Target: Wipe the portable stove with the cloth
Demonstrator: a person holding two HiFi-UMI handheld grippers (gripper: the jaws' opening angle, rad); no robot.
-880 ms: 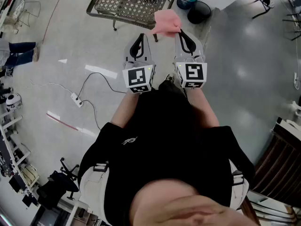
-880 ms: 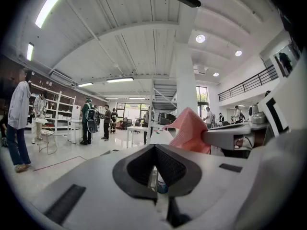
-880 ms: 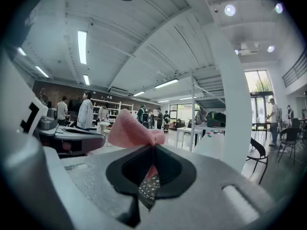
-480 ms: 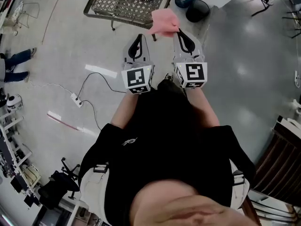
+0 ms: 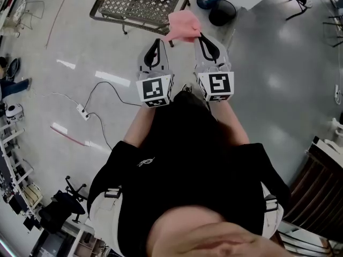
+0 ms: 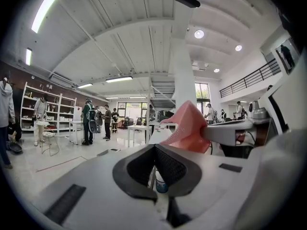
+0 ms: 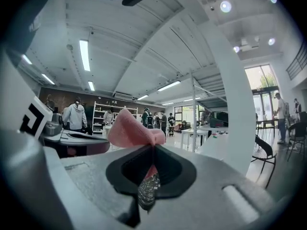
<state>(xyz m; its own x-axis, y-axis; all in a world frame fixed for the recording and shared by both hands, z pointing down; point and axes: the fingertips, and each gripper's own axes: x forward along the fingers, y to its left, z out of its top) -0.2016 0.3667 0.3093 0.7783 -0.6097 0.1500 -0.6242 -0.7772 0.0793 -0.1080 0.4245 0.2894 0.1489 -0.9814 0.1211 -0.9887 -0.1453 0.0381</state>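
Right gripper (image 5: 199,34) is pinching the pink cloth (image 5: 183,24); left gripper (image 5: 157,39) is staying... no: sitting clamped together, empty, near the mesh table (image 5: 115,8). No stove showing; wiping not yet begun.

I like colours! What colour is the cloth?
Pink; the cloth shows best in the right gripper view.

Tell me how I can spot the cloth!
Look past the person's black shirt to the two grey grippers held out front. The cloth is pinched at the tip of the right gripper. It is the only pink, floppy thing; the left gripper holds nothing.
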